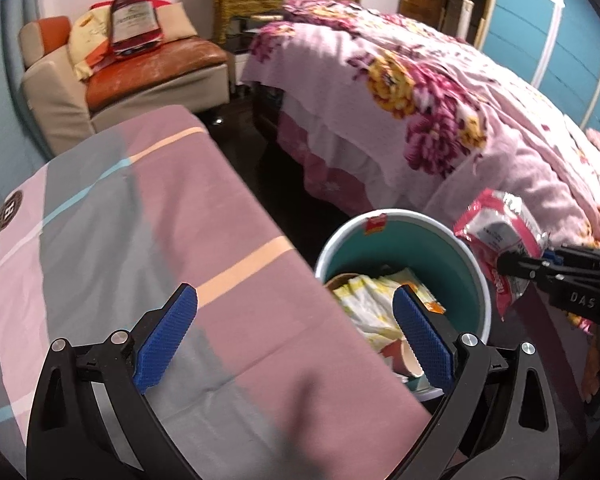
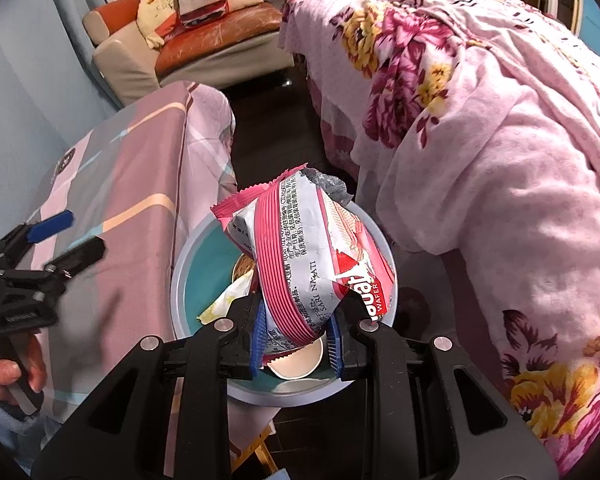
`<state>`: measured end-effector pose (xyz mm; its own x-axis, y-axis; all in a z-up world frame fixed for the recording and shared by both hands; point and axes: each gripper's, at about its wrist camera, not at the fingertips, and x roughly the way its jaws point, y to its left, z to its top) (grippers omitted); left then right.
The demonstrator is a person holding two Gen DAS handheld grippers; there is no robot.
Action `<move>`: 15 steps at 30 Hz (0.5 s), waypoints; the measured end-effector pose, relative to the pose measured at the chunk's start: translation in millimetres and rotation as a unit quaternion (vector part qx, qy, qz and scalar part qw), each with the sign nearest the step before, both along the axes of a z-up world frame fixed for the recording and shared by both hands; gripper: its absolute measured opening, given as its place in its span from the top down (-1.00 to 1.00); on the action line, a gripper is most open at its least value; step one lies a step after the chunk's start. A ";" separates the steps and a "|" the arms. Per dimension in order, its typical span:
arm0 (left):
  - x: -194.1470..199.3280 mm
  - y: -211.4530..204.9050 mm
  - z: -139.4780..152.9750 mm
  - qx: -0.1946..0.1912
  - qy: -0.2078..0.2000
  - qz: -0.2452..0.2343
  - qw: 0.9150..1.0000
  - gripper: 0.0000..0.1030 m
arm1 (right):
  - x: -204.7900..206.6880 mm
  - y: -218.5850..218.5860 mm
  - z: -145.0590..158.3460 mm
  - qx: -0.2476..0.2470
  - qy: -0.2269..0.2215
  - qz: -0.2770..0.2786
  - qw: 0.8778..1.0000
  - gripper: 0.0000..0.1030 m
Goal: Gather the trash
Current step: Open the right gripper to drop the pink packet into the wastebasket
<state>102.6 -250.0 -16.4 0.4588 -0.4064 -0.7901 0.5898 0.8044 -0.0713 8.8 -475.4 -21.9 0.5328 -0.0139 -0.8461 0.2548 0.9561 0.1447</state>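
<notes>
A round bin (image 1: 428,250) with a teal inside stands on the dark floor between a table and a bed. In it lie yellow-white wrappers (image 1: 364,300) and a paper cup (image 1: 404,356). My left gripper (image 1: 295,294) is open and holds nothing, hovering over the table edge and the bin's left rim. My right gripper (image 2: 296,320) is shut on a crumpled pink-and-white wafer wrapper (image 2: 308,248), held above the bin (image 2: 180,280). In the left wrist view that wrapper (image 1: 496,232) hangs at the bin's right rim, pinched by the right gripper (image 1: 506,263).
The table under a pink, grey and striped cloth (image 1: 140,220) fills the left. A bed with a floral pink blanket (image 1: 420,92) crowds the right. An armchair (image 1: 140,76) with cushions and a red pack stands at the back. A person's hand (image 2: 8,376) holds the left gripper (image 2: 82,232).
</notes>
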 end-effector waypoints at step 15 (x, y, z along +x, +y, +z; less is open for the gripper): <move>15.1 22.7 -7.3 -0.013 0.011 0.024 1.000 -0.92 | 26.2 20.1 -14.3 -0.013 0.039 0.011 0.999 0.32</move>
<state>117.7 -227.4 -23.6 0.4611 -0.4048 -0.7896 0.5491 0.8292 -0.1045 35.1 -455.3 -36.2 0.4649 -0.0251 -0.8850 0.2442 0.9645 0.1009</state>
